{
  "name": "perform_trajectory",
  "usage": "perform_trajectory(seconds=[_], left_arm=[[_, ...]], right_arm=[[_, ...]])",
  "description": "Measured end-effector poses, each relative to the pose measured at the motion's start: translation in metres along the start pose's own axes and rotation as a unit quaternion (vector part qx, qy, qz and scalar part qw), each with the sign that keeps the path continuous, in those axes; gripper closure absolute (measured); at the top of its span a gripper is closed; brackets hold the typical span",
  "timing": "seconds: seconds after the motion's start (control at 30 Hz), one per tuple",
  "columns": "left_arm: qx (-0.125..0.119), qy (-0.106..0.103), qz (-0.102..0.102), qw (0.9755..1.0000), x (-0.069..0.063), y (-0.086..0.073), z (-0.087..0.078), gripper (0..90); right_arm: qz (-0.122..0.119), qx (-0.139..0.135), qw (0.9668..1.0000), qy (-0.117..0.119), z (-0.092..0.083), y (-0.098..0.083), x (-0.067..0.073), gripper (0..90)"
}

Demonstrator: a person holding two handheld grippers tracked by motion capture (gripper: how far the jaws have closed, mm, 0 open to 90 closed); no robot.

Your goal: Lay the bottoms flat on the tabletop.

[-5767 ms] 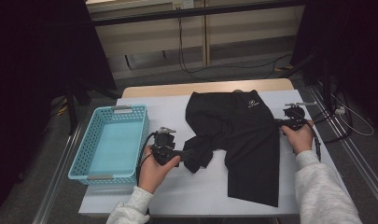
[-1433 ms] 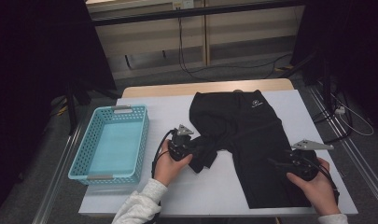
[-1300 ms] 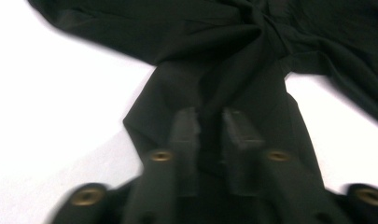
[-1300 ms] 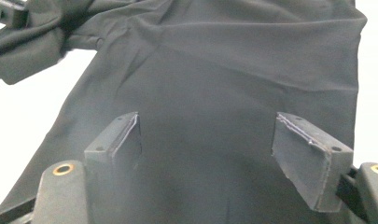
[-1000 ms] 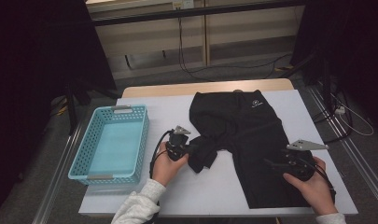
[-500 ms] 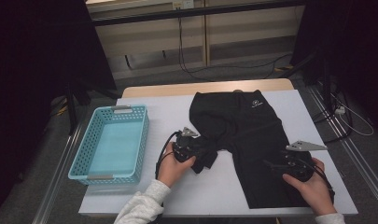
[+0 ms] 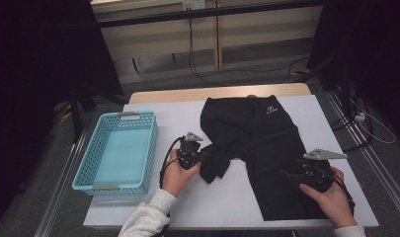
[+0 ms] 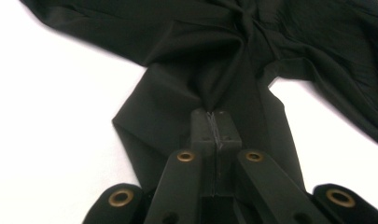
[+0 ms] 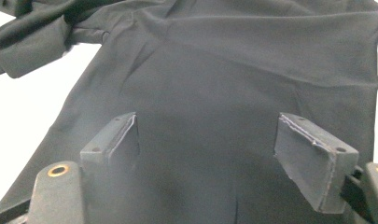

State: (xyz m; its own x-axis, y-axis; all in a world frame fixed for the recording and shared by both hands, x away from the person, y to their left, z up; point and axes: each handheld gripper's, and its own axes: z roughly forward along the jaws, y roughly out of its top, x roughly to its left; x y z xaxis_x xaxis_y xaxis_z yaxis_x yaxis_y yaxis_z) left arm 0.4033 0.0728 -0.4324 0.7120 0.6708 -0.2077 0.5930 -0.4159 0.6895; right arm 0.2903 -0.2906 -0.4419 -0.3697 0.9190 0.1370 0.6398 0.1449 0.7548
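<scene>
Left hand-held gripper (image 8: 215, 126) pinches the black shorts (image 7: 266, 143); right hand-held gripper (image 9: 224, 149) hovers wide open, seemingly just above them.

Shorts (image 7: 266, 143) spread flat on the table (image 7: 168, 111), waistband at the far side, legs toward the near edge. Basket (image 7: 119, 150) to the left of the shorts, well apart. Left gripper (image 7: 200, 159) between basket and shorts, at the bunched left leg. Right gripper (image 7: 292, 177) over the right leg, near the table's front edge.
</scene>
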Motion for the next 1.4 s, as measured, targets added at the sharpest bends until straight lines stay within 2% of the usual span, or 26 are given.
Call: perform_trajectory(seconds=[0.2,0.4,0.5,0.67,0.93,1.17,1.23,1.37,1.4], left_arm=[[-0.006,0.002,-0.013,0.9999,0.007,0.0,-0.011,89.9],[-0.003,0.001,-0.029,0.9996,0.015,-0.001,-0.024,89.9],[-0.007,-0.004,-0.037,0.9993,0.015,0.001,-0.026,89.9],[-0.004,-0.002,-0.038,0.9993,0.015,0.001,-0.031,89.9],[-0.018,0.006,-0.048,0.9987,0.021,0.002,-0.042,89.9],[-0.032,0.025,-0.063,0.9972,0.033,0.002,-0.042,89.8],[-0.031,0.035,-0.056,0.9973,0.035,0.003,-0.046,89.8],[-0.036,0.039,-0.067,0.9963,0.039,0.005,-0.049,89.8],[-0.031,0.04,-0.062,0.9968,0.041,0.004,-0.049,89.8]], right_arm=[[-0.001,0.001,1.0,0.004,0.0,-0.001,0.001,22.5],[0.009,-0.009,0.9999,-0.006,-0.003,-0.001,0.0,17.1],[0.01,-0.008,0.9999,-0.011,-0.002,-0.002,-0.001,16.3],[0.016,-0.006,0.9998,-0.014,0.001,-0.002,-0.002,15.7],[0.009,-0.01,0.9998,-0.013,-0.002,-0.001,0.002,15.7],[0.004,-0.007,1.0,-0.006,0.001,0.0,0.004,15.9],[0.005,-0.006,1.0,-0.005,0.001,-0.001,0.003,15.9],[0.009,-0.009,0.9999,-0.006,0.001,-0.001,0.001,15.9],[0.009,-0.009,0.9999,-0.005,0.001,-0.001,0.0,15.9]])
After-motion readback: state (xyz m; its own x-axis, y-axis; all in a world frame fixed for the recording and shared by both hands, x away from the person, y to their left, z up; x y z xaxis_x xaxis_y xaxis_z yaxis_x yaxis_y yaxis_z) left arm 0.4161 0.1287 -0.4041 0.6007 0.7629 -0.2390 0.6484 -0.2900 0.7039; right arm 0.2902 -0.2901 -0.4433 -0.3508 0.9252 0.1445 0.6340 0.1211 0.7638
